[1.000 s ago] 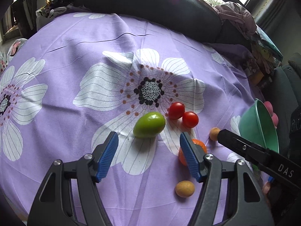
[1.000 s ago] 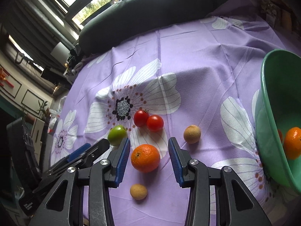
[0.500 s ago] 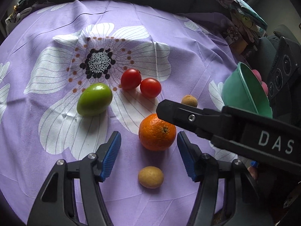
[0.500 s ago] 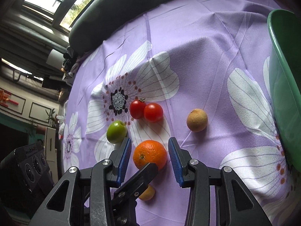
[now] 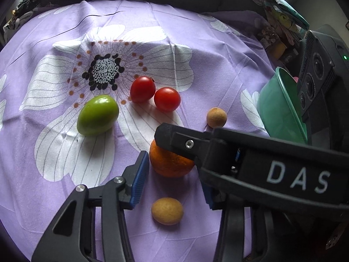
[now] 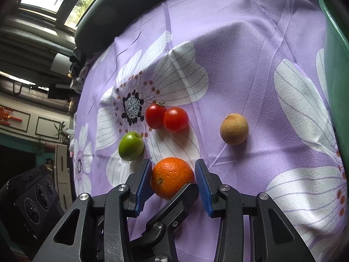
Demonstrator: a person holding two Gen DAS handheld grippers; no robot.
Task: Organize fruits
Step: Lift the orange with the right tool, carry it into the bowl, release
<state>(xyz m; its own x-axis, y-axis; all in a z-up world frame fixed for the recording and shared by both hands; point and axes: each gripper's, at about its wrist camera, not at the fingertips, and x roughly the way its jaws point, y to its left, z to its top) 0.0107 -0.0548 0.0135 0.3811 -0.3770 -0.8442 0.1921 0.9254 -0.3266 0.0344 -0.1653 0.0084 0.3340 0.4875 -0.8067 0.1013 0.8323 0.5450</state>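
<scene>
Closing around the orange [image 6: 172,177], both the left gripper [image 5: 172,180] and right gripper [image 6: 173,184] stand half-open, jaws flanking it ungripped; next, one must squeeze and lift it toward the bowl [image 5: 281,109].

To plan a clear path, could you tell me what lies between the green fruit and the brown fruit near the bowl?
Two touching red tomatoes sit between the green fruit and the brown fruit, slightly farther back, clearest in the right wrist view.

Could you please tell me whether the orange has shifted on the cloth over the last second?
No. In the right wrist view the orange lies in the same spot as before, just below the two red tomatoes.
</scene>
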